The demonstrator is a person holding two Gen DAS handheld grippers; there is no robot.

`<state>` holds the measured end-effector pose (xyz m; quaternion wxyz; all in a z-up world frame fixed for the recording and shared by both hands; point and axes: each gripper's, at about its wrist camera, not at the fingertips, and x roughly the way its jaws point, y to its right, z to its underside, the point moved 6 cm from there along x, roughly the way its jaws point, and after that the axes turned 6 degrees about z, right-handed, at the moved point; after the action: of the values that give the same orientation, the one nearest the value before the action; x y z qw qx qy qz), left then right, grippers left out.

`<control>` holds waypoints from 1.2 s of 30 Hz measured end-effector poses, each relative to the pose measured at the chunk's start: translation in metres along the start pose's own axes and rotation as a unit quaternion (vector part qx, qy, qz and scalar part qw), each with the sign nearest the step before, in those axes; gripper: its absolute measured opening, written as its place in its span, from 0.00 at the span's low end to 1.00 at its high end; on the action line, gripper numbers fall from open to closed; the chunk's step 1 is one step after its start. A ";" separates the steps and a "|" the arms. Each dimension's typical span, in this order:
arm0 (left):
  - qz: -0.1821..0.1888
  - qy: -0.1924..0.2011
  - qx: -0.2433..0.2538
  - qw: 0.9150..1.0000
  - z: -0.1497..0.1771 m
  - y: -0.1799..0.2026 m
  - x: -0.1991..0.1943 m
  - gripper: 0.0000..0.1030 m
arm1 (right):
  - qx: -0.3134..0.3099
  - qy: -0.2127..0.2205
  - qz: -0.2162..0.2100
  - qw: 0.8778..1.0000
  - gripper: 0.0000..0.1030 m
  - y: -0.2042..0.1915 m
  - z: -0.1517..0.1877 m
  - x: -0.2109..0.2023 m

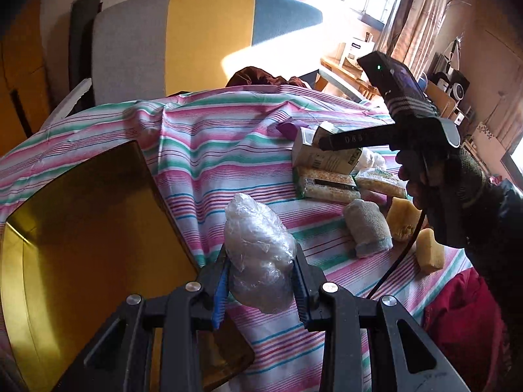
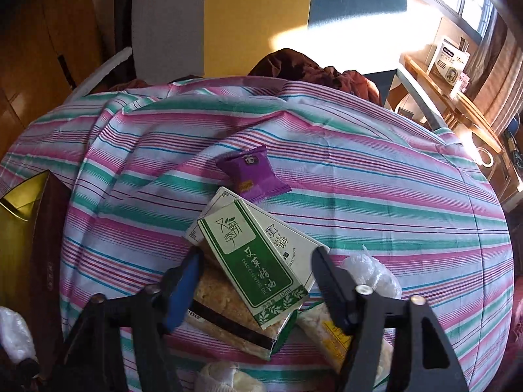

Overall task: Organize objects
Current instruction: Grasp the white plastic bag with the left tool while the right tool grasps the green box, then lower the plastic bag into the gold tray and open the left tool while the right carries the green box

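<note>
My left gripper (image 1: pixel 261 281) is shut on a crumpled clear plastic bundle (image 1: pixel 258 254) and holds it beside the right edge of a gold-lined box (image 1: pixel 81 245). My right gripper (image 2: pixel 258 281) is open, its jaws either side of a green and white carton (image 2: pixel 255 258) that lies on wrapped cracker packs (image 2: pixel 228 317). It also shows in the left wrist view (image 1: pixel 322 143), above the carton (image 1: pixel 313 156). A purple snack packet (image 2: pixel 253 173) lies just beyond the carton.
Striped cloth (image 2: pixel 359 196) covers the table. A rolled grey sock (image 1: pixel 367 228) and two yellow sponge pieces (image 1: pixel 403 219) lie at the right. A chair (image 1: pixel 196 39) stands behind. Red cloth (image 1: pixel 464 320) is at the near right edge.
</note>
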<state>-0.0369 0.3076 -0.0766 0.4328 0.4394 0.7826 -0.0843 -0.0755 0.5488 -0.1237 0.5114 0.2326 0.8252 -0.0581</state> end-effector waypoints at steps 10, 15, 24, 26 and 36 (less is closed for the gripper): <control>-0.072 0.015 -0.097 0.993 0.028 -0.110 -0.043 0.33 | -0.001 0.050 -0.069 0.996 0.29 -0.043 0.044 -0.062; -0.125 0.016 -0.151 0.981 0.039 -0.184 -0.060 0.33 | -0.039 0.046 -0.127 0.990 0.29 -0.091 0.078 -0.076; -0.208 0.008 -0.162 0.965 0.017 -0.273 -0.058 0.34 | -0.081 0.028 -0.138 0.987 0.29 -0.126 0.101 -0.060; -0.218 0.000 -0.167 0.962 0.013 -0.284 -0.049 0.34 | -0.085 0.027 -0.139 0.986 0.29 -0.127 0.104 -0.059; -0.264 -0.017 -0.149 0.953 0.004 -0.308 -0.028 0.63 | -0.099 0.024 -0.134 0.986 0.29 -0.129 0.106 -0.053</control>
<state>-0.2623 0.1039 -0.1344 0.4692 0.1459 0.8668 -0.0853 -0.0269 0.3823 -0.1459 0.4999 0.0694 0.8624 -0.0389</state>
